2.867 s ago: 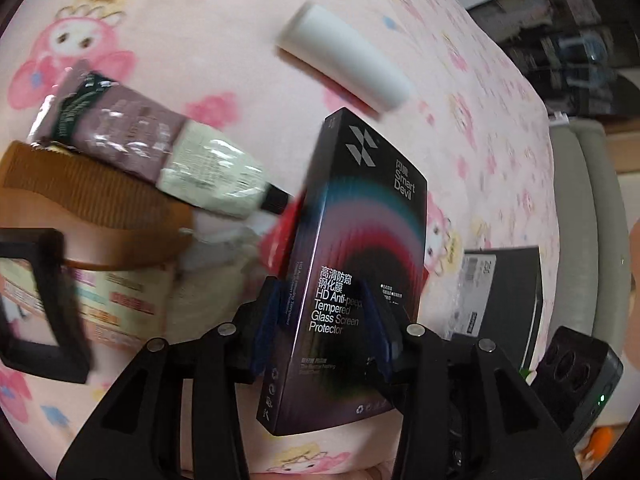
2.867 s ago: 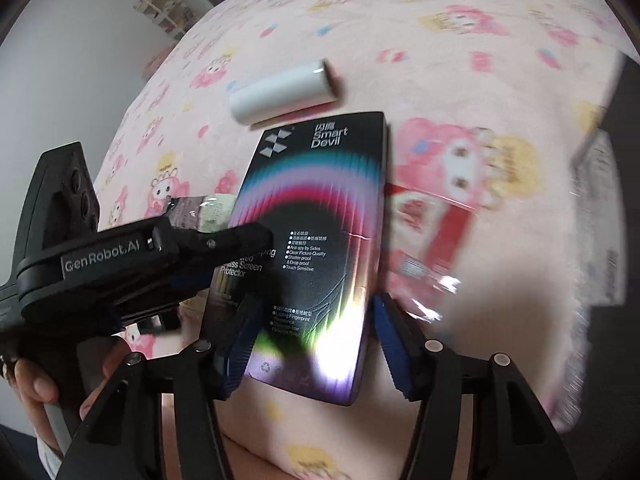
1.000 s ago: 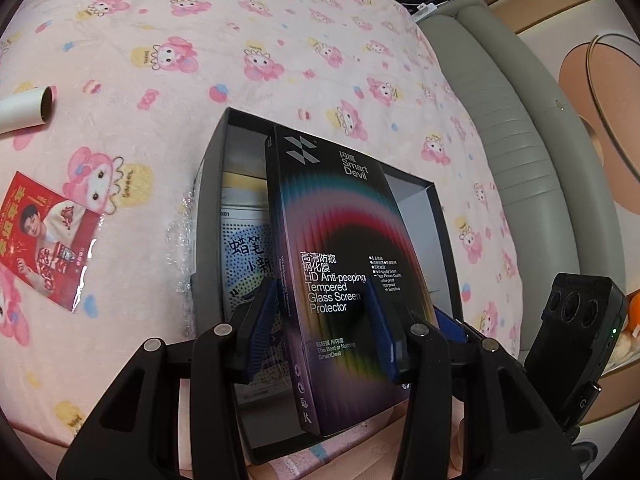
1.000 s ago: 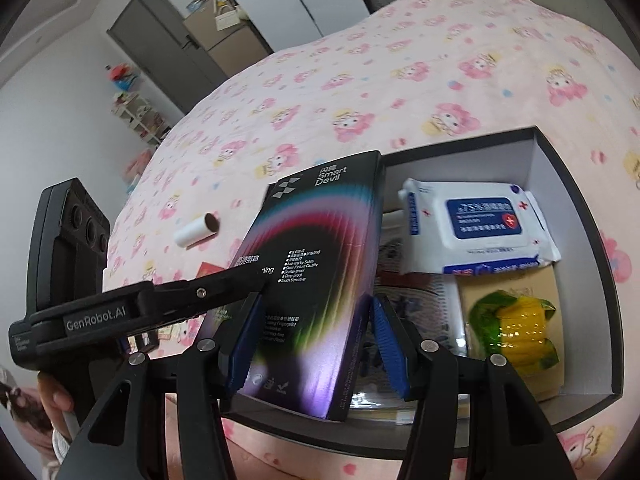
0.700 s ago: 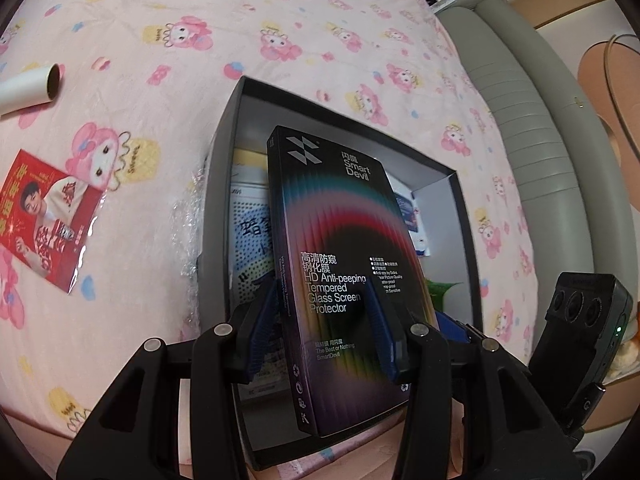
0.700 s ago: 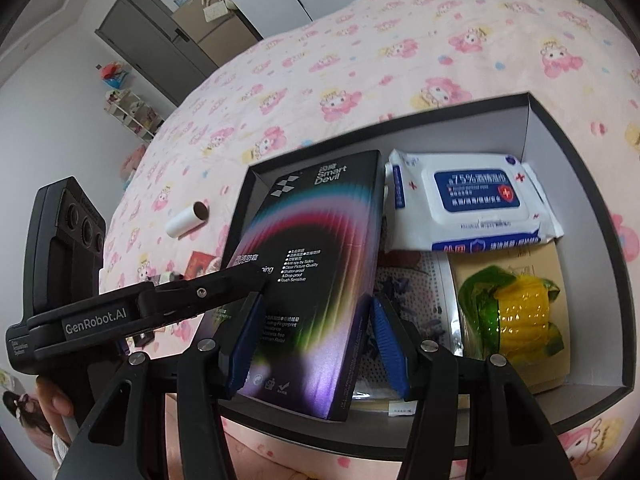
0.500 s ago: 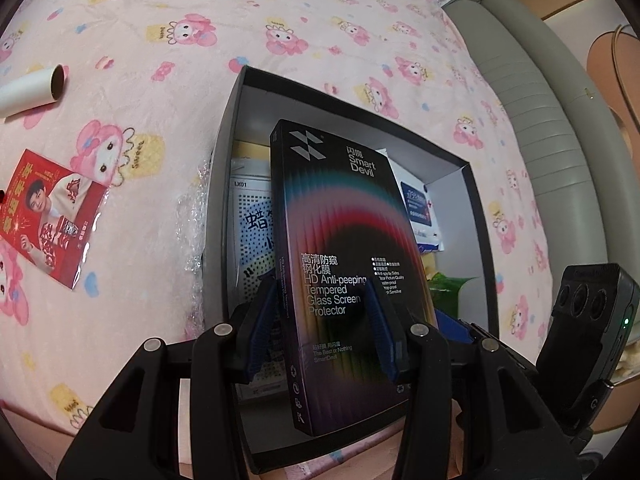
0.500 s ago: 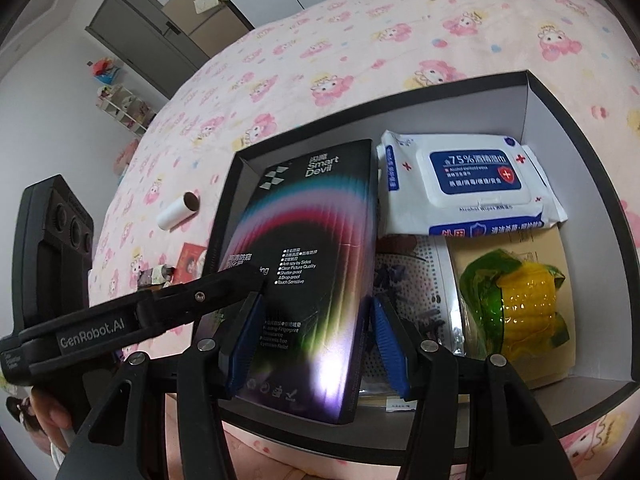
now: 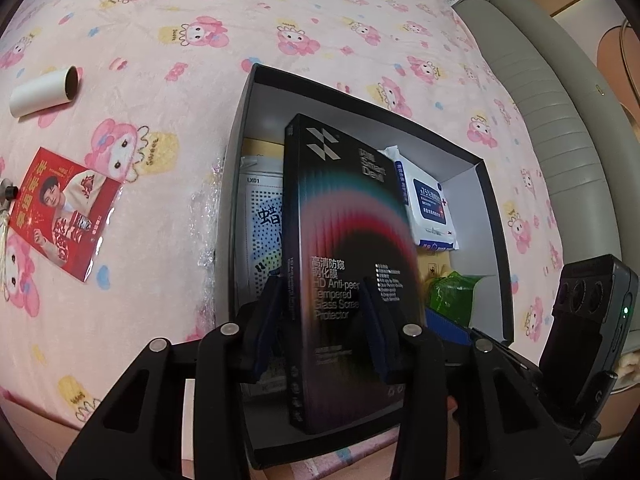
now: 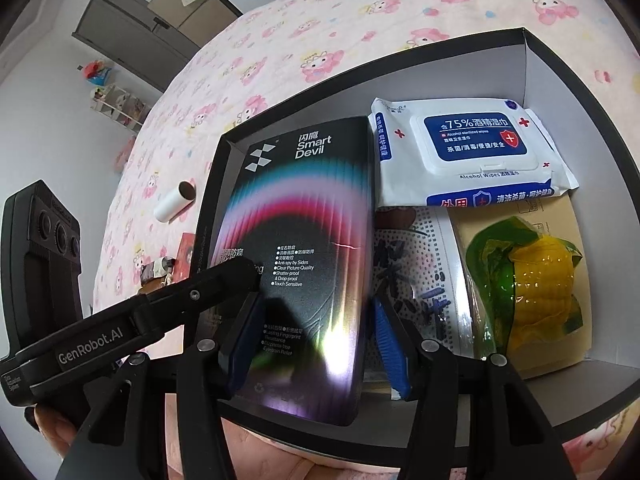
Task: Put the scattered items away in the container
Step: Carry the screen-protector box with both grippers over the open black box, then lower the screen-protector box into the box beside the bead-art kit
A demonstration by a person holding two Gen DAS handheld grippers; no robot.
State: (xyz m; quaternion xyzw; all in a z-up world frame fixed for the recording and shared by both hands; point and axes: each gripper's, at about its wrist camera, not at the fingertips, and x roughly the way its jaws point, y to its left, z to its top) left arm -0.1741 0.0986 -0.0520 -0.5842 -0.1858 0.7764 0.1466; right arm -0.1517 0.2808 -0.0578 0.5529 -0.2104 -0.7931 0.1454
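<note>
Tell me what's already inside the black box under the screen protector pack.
Inside the black box: alcohol wipes, a corn packet on a tan envelope, and a dotted white pack. The screen protector pack hides the box's left side.

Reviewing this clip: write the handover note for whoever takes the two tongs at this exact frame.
Left tongs and right tongs: both shut on the screen protector box, held over the left side of the black storage box.
Already inside: alcohol wipes pack, corn packet, dotted printed pack.
Left out on the blanket: cardboard tube, red card.
Not yet done: release the box, then collect those.
</note>
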